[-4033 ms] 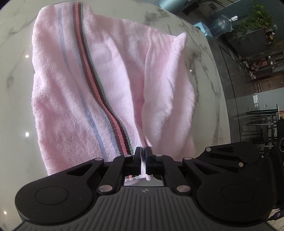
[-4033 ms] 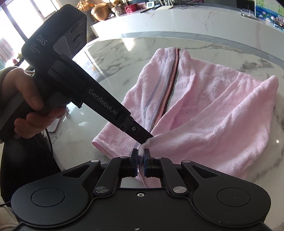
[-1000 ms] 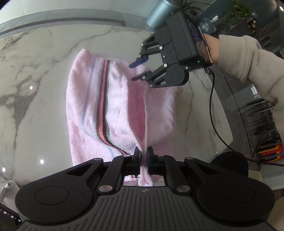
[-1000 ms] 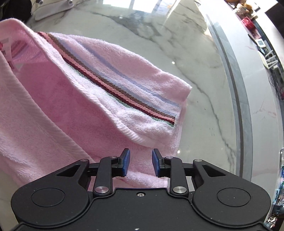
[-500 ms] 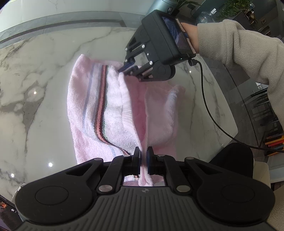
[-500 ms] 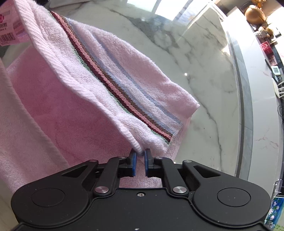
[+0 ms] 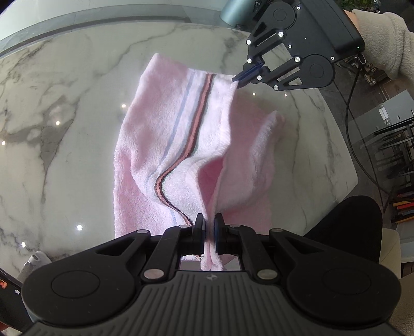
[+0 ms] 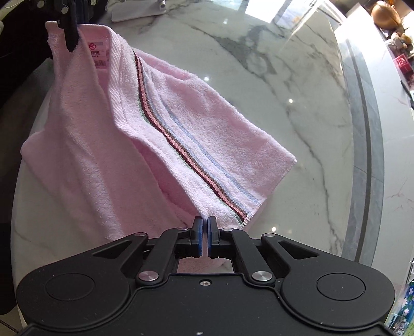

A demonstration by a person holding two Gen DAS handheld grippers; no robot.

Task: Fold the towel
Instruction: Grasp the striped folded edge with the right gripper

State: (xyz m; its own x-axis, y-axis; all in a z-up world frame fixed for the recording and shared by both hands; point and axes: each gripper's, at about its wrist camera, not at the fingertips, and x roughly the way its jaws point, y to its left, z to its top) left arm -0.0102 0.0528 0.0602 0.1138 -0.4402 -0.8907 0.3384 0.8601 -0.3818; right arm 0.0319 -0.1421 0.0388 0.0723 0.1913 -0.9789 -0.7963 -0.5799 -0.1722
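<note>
A pink towel with a red, dark and blue stripe hangs stretched between my two grippers above the marble table. My left gripper is shut on one corner of the towel's striped edge. My right gripper is shut on the far corner of the same edge; it also shows in the left wrist view. In the right wrist view the towel sags toward the table, with a label near the left gripper at the top left.
The round marble table's edge curves on the right, with dark chairs beyond. A grey cylinder stands at the table's far side. A white stand sits at the top of the right wrist view.
My right gripper closed on the towel's far corner and pulled away from the left gripper. The striped edge is now lifted and stretched between both grippers.
</note>
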